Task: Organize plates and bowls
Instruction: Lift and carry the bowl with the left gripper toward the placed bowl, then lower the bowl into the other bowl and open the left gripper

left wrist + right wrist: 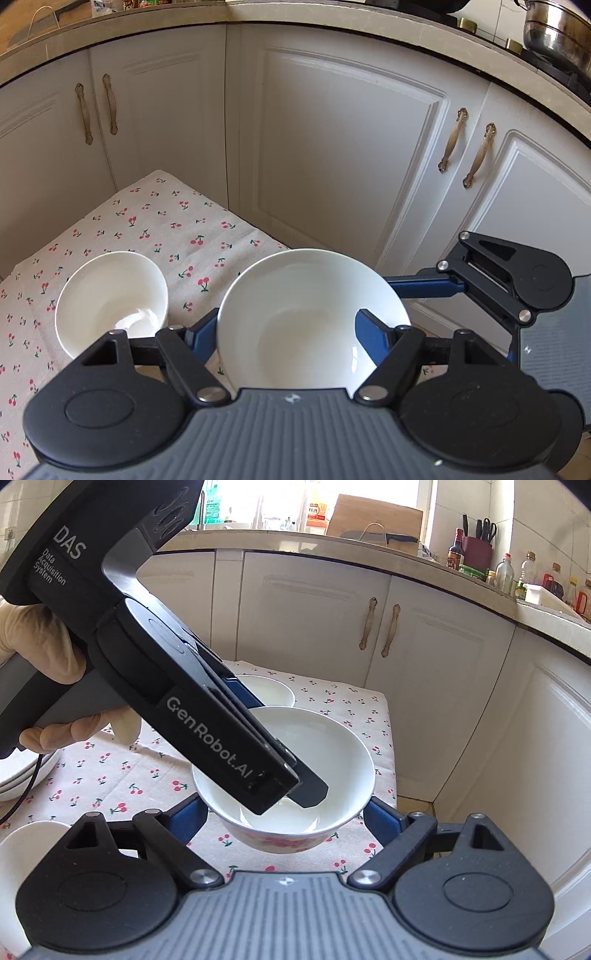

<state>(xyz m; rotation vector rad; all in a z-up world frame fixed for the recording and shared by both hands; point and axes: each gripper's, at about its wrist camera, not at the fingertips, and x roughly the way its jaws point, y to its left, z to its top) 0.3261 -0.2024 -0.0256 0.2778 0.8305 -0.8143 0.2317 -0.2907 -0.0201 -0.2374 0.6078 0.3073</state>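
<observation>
Nearest in the right wrist view, the right tongs (286, 812) stand spread wide to either side of the flowered bowl (332, 760). Their blue fingers (382, 818) lie close against its outer wall below the rim. I cannot tell whether they press on it or only flank it.

The left tongs (288, 336) are also parted. One finger (373, 330) reaches over the bowl's inside and the other sits outside its left wall, with too much gap between them to be a pinch.

The bowl sits at centre frame in both views, over the right edge of the cherry-print worktop (110, 775). It is unclear whether its foot rests on the cloth or hangs just above it. Its mouth faces up, roughly level. Being round, it has no long axis, and its axis of symmetry stands about vertical.

Left of it in the left wrist view, slightly farther, a second white bowl (110, 299) stands apart on the cloth, mouth up. At the left edge of the right wrist view lie a stack of plates (18, 779) and another white dish (22, 853). Beyond are the white cabinet doors (332, 147).

The plates look gathered already, but the bowls are not nested. By my reading, what remains is to set this bowl into or beside the other one, and the lower-left dish is still loose.
</observation>
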